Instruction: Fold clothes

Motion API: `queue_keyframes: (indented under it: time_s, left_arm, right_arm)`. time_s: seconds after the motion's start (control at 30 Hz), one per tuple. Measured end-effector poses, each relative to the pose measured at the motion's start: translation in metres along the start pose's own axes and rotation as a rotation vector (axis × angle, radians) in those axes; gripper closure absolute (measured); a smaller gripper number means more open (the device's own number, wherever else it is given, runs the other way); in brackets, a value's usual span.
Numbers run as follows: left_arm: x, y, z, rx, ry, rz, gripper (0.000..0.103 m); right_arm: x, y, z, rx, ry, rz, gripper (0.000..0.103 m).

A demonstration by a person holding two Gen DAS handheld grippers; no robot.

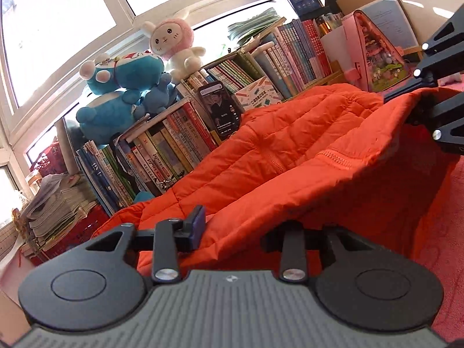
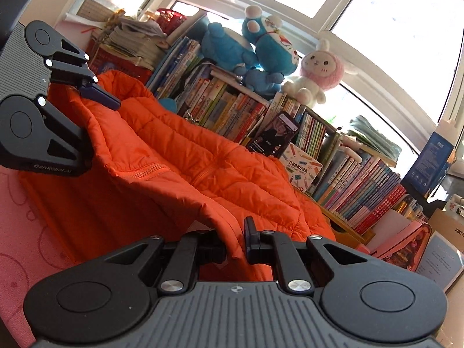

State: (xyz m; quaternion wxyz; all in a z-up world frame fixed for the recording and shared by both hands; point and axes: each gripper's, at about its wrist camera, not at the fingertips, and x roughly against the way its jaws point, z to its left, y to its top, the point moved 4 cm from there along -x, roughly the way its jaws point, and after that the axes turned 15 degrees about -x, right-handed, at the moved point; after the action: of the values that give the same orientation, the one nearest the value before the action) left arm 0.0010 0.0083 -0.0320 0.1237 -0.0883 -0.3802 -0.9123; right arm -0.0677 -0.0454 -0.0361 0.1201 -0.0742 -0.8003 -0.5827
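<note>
An orange quilted puffer jacket [image 1: 290,156] is held up off a pink surface, stretched between my two grippers; it also shows in the right wrist view [image 2: 185,156]. My left gripper [image 1: 240,229] is shut on the jacket's near edge; the fabric covers its right finger. It also shows at the left of the right wrist view [image 2: 90,98]. My right gripper [image 2: 235,243] is shut on the jacket's other edge, with fabric pinched between the pads. It also shows at the right edge of the left wrist view [image 1: 411,107].
Behind the jacket stand rows of books [image 1: 174,145], a phone [image 1: 220,110] propped up with its screen on, blue plush toys [image 1: 121,95] and a pink rabbit plush [image 1: 174,43]. A pink mat [image 2: 20,217] lies below. Stacked papers [image 1: 58,203] sit at left.
</note>
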Motion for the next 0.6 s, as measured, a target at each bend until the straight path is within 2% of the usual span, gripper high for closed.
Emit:
queue_keyframes:
  time_s: [0.07,0.13,0.37,0.4,0.43,0.5,0.6]
  left_arm:
    - [0.0,-0.016,0.014,0.055,0.026,0.053,0.079]
    - [0.001,-0.035,0.027,0.114,0.045,0.112,0.084]
    - [0.008,-0.101,0.072,0.322,0.114,0.319,0.08]
    - [0.009,-0.111,0.078,0.352,0.124,0.349,0.075]
    - [0.01,-0.12,0.085,0.382,0.133,0.378,0.071]
    - [0.016,-0.126,0.077,0.336,0.141,0.4,0.069]
    - [0.023,-0.125,0.061,0.228,0.162,0.403,0.068]
  right_arm:
    - [-0.003,-0.006,-0.009,-0.022,-0.024,0.023,0.089]
    - [-0.005,-0.013,-0.018,-0.042,-0.054,0.047,0.089]
    - [-0.007,-0.041,-0.054,-0.205,-0.169,0.149,0.085]
    - [-0.006,-0.046,-0.06,-0.235,-0.177,0.168,0.078]
    - [-0.005,-0.052,-0.066,-0.272,-0.175,0.191,0.075]
    - [-0.004,-0.064,-0.072,-0.322,-0.169,0.236,0.071]
    - [-0.003,-0.08,-0.069,-0.305,-0.186,0.276,0.071]
